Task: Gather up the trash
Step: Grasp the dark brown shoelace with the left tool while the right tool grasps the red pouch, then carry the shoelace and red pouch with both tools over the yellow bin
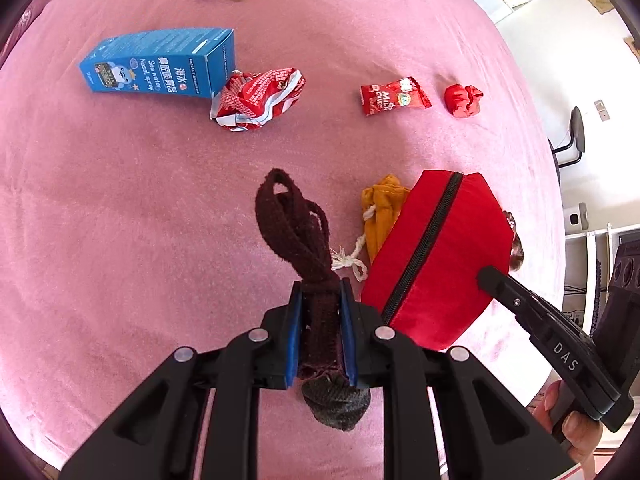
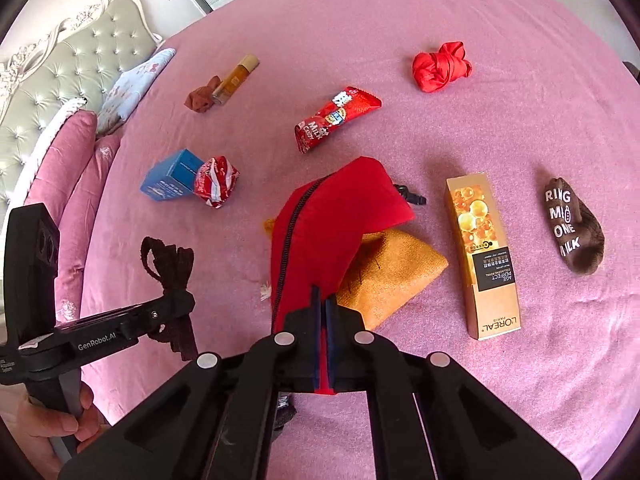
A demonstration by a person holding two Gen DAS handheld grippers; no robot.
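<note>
My left gripper (image 1: 320, 294) is shut on a dark maroon sock (image 1: 294, 226) and holds it above the pink bed; it shows from the side in the right wrist view (image 2: 170, 280). My right gripper (image 2: 325, 300) is shut on the edge of a red zip pouch (image 2: 320, 224), also seen in the left wrist view (image 1: 436, 256). Trash lies beyond: a crumpled red-and-white wrapper (image 1: 256, 98), a red milk candy packet (image 1: 394, 96), a blue nasal spray box (image 1: 160, 64) and a red crumpled wad (image 1: 462, 100).
A yellow drawstring bag (image 2: 394, 276) lies under the pouch. A gold L'Oréal box (image 2: 486, 256) and a brown lettered sock (image 2: 572, 226) lie to the right. An amber bottle (image 2: 234, 80) and a rust sock (image 2: 202, 98) lie far back. Pillows and headboard (image 2: 72, 68) stand left.
</note>
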